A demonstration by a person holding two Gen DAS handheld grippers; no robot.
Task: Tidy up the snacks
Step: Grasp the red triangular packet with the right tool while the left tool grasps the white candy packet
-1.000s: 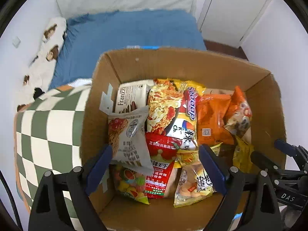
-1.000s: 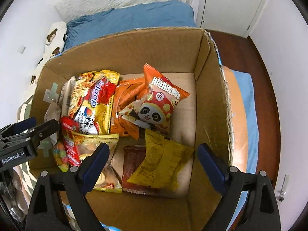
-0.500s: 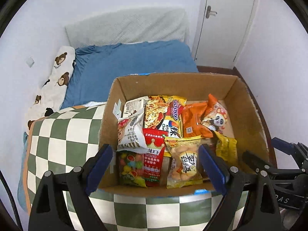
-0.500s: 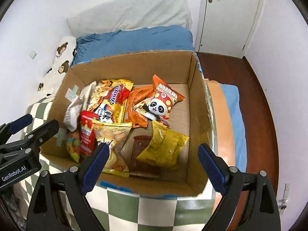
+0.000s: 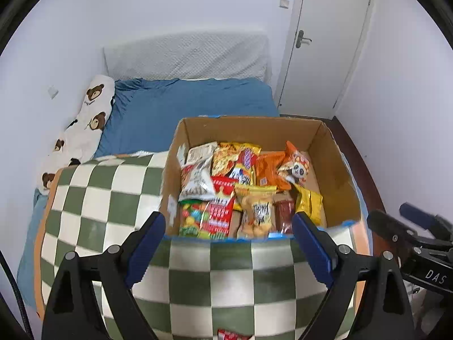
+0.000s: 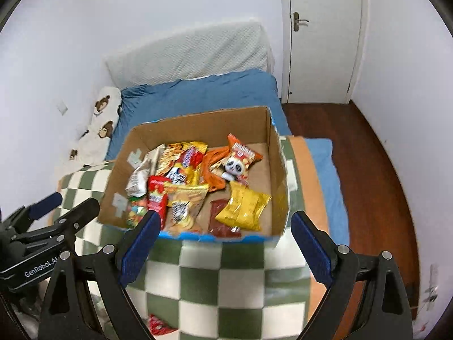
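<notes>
An open cardboard box (image 5: 337, 175) (image 6: 279, 170) sits on a green-and-white checkered blanket (image 5: 107, 198) (image 6: 226, 283). It holds several snack packets: a panda bag (image 5: 296, 167) (image 6: 239, 163), a yellow bag (image 5: 310, 202) (image 6: 243, 205), a red packet (image 5: 222, 206) (image 6: 157, 192), a white bag (image 5: 196, 181). My left gripper (image 5: 229, 250) is open and empty, held before the box's near wall. My right gripper (image 6: 222, 248) is open and empty, also short of the box. A red packet (image 5: 232, 335) (image 6: 158, 324) lies on the blanket at the bottom edge.
A bed with a blue sheet (image 5: 184, 107) and a bear-print pillow (image 5: 90, 119) lies behind the box. A white door (image 5: 325, 39) stands at the back right. Dark wood floor (image 6: 376, 170) runs along the right. Each gripper shows in the other's view.
Both grippers have pulled back and up from over the box. The box now looks smaller and farther, and the checkered blanket fills the foreground. Both stay open and empty.
</notes>
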